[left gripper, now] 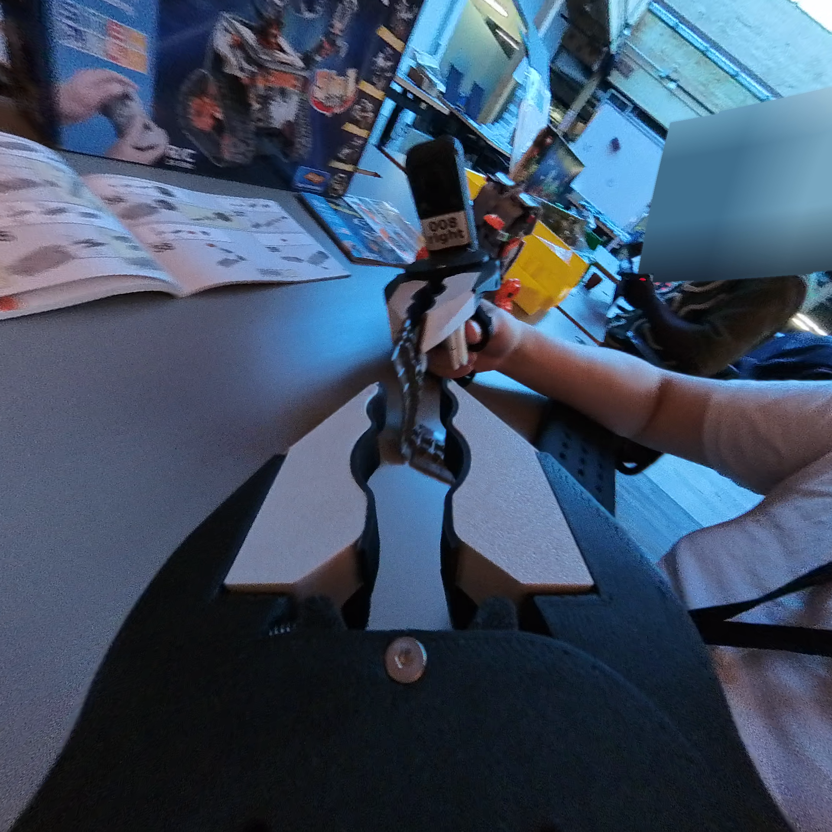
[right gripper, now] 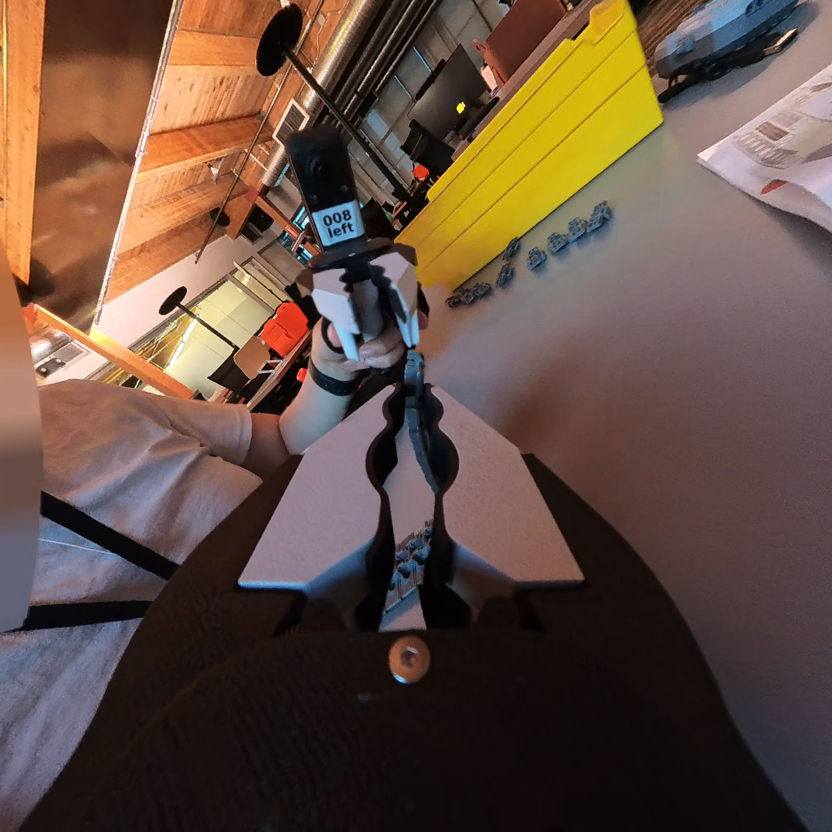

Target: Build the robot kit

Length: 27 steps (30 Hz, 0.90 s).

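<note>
A strip of grey toy track links (left gripper: 412, 405) hangs in the air between my two grippers, above a grey table (left gripper: 157, 427). In the left wrist view my left gripper (left gripper: 412, 391) has its jaws narrowly apart with the strip's near end between them. My right gripper (left gripper: 427, 315) faces it from just beyond and holds the far end. In the right wrist view my right gripper (right gripper: 412, 391) is closed on the strip (right gripper: 418, 432). The strip runs on to the tip of my left gripper (right gripper: 382, 337). More links (right gripper: 409, 553) show in the gap behind the fingers.
An open instruction booklet (left gripper: 157, 234) and a large toy box (left gripper: 202, 90) are at the left. A yellow bin (right gripper: 540, 157) stands behind several loose grey links (right gripper: 531, 261). A grey model vehicle (right gripper: 720, 40) is at the far corner. A person's forearm (left gripper: 630, 396) reaches in from the right. Across from one pair of fingers to the other is roughly 6 centimetres.
</note>
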Motion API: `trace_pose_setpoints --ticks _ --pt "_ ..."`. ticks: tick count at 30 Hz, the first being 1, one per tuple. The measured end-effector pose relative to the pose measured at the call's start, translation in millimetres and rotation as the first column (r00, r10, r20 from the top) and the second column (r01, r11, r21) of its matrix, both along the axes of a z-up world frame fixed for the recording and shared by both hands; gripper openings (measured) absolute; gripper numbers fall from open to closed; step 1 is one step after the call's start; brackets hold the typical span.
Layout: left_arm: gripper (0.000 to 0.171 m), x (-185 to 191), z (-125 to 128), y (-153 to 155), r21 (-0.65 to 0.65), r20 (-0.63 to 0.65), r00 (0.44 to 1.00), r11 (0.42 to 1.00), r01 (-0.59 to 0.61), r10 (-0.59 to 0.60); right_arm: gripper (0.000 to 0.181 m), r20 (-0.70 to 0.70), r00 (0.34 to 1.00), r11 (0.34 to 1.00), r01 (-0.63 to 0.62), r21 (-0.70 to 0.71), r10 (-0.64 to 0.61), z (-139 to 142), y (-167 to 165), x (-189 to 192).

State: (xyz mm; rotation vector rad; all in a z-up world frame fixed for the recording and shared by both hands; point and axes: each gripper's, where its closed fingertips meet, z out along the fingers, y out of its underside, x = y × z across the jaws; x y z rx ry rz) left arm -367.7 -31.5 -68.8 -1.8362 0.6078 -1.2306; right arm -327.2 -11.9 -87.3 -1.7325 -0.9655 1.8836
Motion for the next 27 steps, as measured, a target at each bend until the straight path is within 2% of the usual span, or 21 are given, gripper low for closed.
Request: trace_pose_setpoints --ticks 4,7,11,13,18,22,27 --pt "0.018 25.2 -11.8 9.8 -0.018 -0.098 0.995 0.999 0.034 -0.035 0.005 -0.002 0.999 0.999 -0.033 0.036 0.033 0.8 -9.4 -4.5" --pt "0.002 31.9 -18.8 6.2 -0.052 -0.106 0.99 0.995 0.086 -0.091 0.005 -0.006 0.999 0.998 -0.053 0.045 0.053 1.3 -14.1 -7.5" --pt "0.0 26.3 -13.5 5.2 -0.017 -0.055 0.996 0.997 0.073 -0.074 0.007 -0.025 0.998 0.998 -0.051 0.036 0.052 3.7 -13.9 -13.4" --pt "0.0 22.0 -13.0 7.9 -0.019 -0.04 0.998 0.999 0.05 -0.051 0.016 -0.034 0.998 0.999 -0.054 -0.001 0.054 4.8 -13.2 -19.1" --pt "0.0 22.2 -14.1 6.3 -0.032 -0.029 0.998 0.998 0.062 -0.063 0.008 -0.039 0.998 0.998 -0.057 -0.039 0.056 5.1 -12.7 -26.2" --pt "0.0 20.8 -16.8 8.5 -0.039 -0.036 0.998 0.998 0.048 -0.049 0.008 -0.015 0.998 0.996 -0.068 -0.064 0.067 1.0 -12.4 -27.8" --pt "0.002 18.4 -24.6 9.2 -0.049 -0.076 0.996 0.998 0.045 -0.049 0.005 0.036 0.996 0.996 -0.076 -0.042 0.078 -6.0 -14.6 -30.2"
